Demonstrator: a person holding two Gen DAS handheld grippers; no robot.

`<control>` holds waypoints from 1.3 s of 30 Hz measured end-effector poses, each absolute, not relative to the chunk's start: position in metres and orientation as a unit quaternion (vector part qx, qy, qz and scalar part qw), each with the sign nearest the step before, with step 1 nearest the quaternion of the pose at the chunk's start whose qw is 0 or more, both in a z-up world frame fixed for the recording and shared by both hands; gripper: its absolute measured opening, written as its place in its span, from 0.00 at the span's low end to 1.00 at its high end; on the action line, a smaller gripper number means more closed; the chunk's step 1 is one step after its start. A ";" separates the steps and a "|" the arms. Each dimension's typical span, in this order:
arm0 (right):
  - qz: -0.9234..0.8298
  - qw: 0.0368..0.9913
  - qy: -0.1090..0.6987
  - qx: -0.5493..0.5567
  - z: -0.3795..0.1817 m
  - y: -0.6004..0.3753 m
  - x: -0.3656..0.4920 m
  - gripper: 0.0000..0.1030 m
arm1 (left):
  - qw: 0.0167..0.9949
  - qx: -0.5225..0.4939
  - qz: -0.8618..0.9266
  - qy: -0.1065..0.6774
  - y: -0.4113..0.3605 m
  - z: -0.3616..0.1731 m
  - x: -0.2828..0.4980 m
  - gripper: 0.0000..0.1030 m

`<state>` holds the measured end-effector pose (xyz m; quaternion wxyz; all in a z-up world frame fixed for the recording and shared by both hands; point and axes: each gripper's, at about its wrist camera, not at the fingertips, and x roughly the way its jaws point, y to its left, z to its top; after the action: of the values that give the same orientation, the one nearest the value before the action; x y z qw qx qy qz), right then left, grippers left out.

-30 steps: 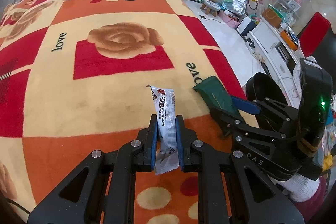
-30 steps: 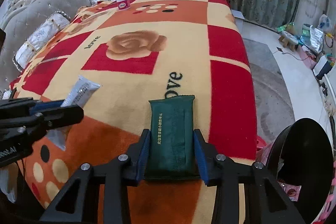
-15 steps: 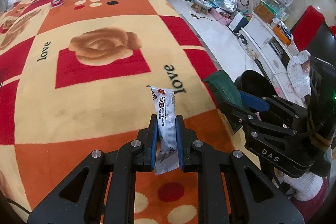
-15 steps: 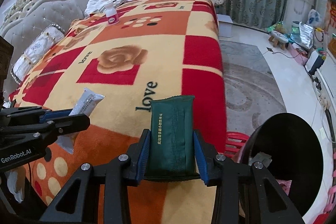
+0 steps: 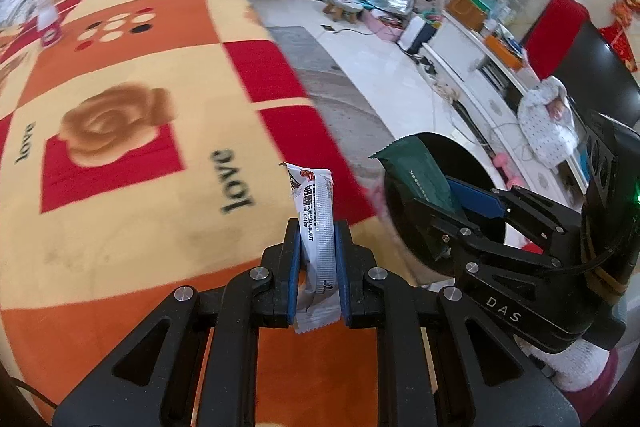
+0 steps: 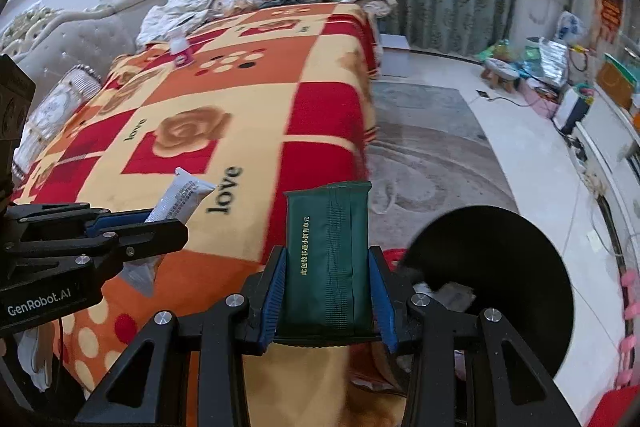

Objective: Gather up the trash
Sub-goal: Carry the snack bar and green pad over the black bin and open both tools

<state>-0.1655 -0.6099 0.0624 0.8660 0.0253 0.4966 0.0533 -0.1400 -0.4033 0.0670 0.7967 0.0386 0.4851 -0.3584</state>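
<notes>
Crinkled white foil of a snack-bar wrapper (image 5: pixel 317 227) is clamped upright in the left gripper (image 5: pixel 317 267) above a fleecy rose-patterned blanket (image 5: pixel 132 167). A flat, dark green tissue pack (image 6: pixel 327 259) is gripped by the right gripper (image 6: pixel 327 297) beside a round black bin (image 6: pixel 516 291).

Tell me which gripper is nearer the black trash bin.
Right. The right gripper, shut on a green packet, is beside the black trash bin's rim. The left gripper, shut on a white wrapper, is over the blanket, farther from the bin.
</notes>
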 end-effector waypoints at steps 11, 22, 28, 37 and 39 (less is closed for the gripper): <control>-0.003 0.866 0.498 0.047 0.064 -0.669 -0.178 0.38 | 0.779 0.052 -0.396 0.483 -0.458 0.072 -0.147 0.13; -0.040 0.859 0.506 0.069 0.056 -0.709 -0.185 0.38 | 0.753 0.046 -0.428 0.497 -0.504 0.062 -0.150 0.13; -0.062 0.855 0.508 0.088 0.050 -0.730 -0.191 0.38 | 0.737 0.031 -0.448 0.506 -0.524 0.056 -0.152 0.15; -0.080 0.855 0.498 0.119 0.053 -0.745 -0.200 0.49 | 0.752 0.027 -0.442 0.488 -0.520 0.061 -0.154 0.52; -0.077 0.856 0.496 0.122 0.054 -0.743 -0.202 0.49 | 0.770 0.042 -0.427 0.473 -0.515 0.065 -0.157 0.52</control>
<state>-0.2019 -0.7427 0.0541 0.8562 0.1223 0.4960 -0.0770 -0.1567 -0.5149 0.0650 0.7696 0.0416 0.4731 -0.4268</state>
